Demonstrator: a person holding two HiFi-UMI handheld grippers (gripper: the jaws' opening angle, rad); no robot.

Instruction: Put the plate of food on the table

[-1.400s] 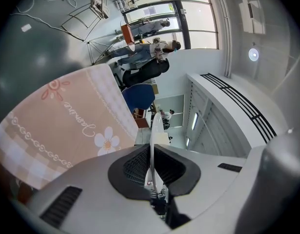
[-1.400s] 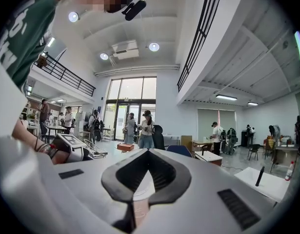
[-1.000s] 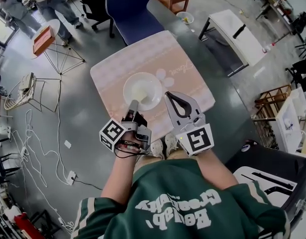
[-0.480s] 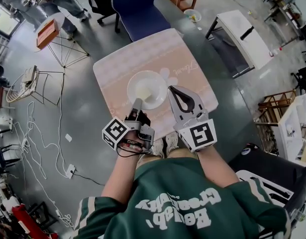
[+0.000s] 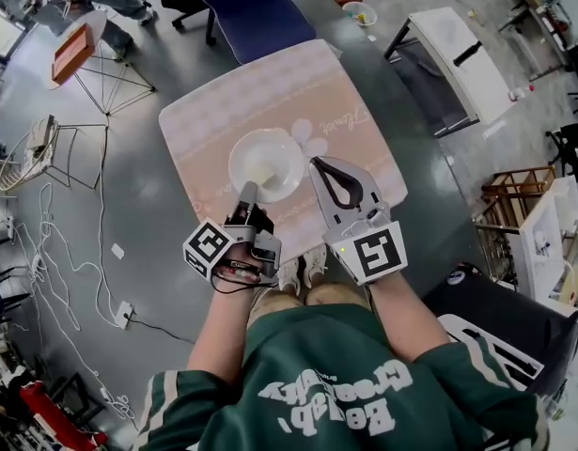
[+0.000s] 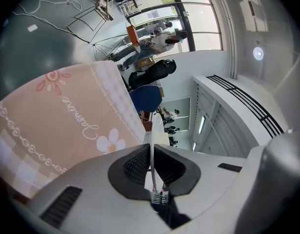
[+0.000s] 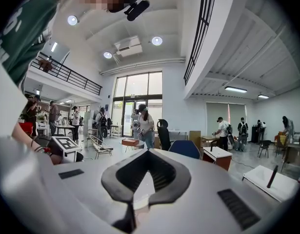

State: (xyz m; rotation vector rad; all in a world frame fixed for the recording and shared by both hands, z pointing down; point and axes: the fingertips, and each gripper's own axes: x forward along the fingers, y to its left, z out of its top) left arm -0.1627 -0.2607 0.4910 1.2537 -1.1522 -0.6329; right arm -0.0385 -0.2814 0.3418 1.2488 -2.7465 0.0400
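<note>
**Plate's over the table, just needs parking**

Head view first. We've got the round white plate (image 5: 267,164), with a pale dab of food in it, sitting mid-frame over the square table with the pink patterned cloth (image 5: 213,120). A dark blue padded chair (image 5: 246,7) is at the top edge. Our grey left gripper (image 5: 245,195), the one with the marker cube at its back, pinches the plate's near rim from the lower left. The grey right gripper (image 5: 317,164) lies just beside the plate's right rim with its tips together, carrying nothing as far as we can see.

Compared with a second ago, not much has shifted. It's the same central patch of cloth under the plate, the same pinch, and the right claw alongside as before. So we reckon the carrying is done, and what's left is setting it down and letting go. From up here we can't tell whether the plate's base already touches the cloth.

Left gripper view: the thin white rim runs edge-on between the dark ribbed pads. The jaws are narrow and clamped on it. The pink cloth with its flower print fills the left and lower left of the frame.

Right gripper view: the jaws meet at the tips with nothing between them. It looks out level across the room at distant people and furniture.
</note>
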